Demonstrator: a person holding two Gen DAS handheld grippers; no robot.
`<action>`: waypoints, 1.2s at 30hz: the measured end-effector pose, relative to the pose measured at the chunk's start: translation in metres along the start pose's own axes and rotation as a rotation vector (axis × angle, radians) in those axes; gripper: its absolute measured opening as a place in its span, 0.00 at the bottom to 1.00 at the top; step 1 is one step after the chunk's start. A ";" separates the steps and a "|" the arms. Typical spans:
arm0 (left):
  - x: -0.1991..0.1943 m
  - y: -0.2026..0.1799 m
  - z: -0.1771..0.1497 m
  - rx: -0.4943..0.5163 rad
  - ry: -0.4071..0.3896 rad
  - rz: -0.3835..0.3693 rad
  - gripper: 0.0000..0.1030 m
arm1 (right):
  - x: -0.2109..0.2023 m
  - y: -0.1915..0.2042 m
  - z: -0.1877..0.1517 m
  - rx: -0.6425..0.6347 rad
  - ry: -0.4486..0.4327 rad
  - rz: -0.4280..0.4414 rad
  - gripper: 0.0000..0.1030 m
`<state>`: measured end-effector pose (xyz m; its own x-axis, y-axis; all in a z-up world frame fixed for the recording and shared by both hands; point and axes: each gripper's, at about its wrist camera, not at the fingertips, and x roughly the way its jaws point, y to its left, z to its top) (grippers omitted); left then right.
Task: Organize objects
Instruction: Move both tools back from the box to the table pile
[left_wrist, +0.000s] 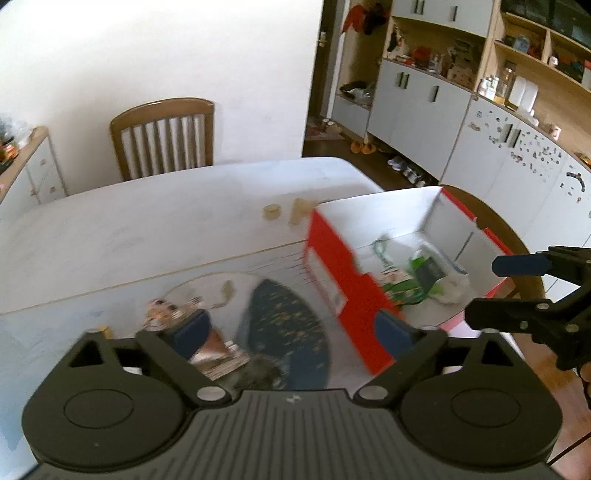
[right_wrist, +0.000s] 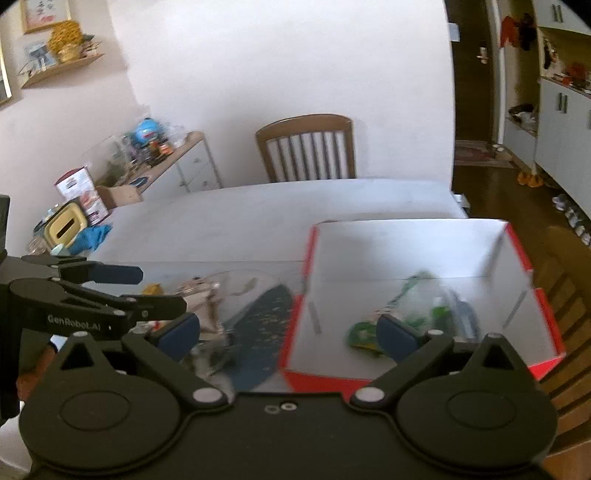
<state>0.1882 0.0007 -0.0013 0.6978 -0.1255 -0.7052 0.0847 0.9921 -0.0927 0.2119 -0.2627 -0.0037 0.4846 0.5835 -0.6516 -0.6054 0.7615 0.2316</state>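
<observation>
Both claws are hovering wide apart and gripping nothing. The left claw (left_wrist: 291, 332) is hanging over a clear bag (left_wrist: 236, 321) holding a dark blue insole, lying on the bench (left_wrist: 147, 221). Just right of it, under the right claw (right_wrist: 288, 332), the red box (right_wrist: 417, 258) is sitting open, with blurred green packets (right_wrist: 364, 334) inside.

There were two claws (left_wrist: 295, 330) (right_wrist: 288, 334), one red box (left_wrist: 343, 273), one bench (left_wrist: 147, 221), one wooden chair (left_wrist: 164, 136) and one dark blue insole (left_wrist: 291, 325).
</observation>
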 end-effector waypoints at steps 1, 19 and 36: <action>-0.003 0.008 -0.003 -0.005 -0.004 0.006 0.99 | 0.003 0.007 -0.001 0.000 0.003 0.004 0.99; 0.003 0.140 -0.085 -0.069 0.082 0.058 1.00 | 0.075 0.082 -0.027 -0.010 0.141 -0.027 0.99; 0.047 0.177 -0.131 0.002 0.121 0.101 1.00 | 0.154 0.090 -0.037 -0.007 0.271 -0.117 0.94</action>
<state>0.1426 0.1703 -0.1428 0.6121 -0.0241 -0.7904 0.0198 0.9997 -0.0152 0.2089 -0.1146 -0.1101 0.3657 0.3951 -0.8427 -0.5600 0.8166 0.1398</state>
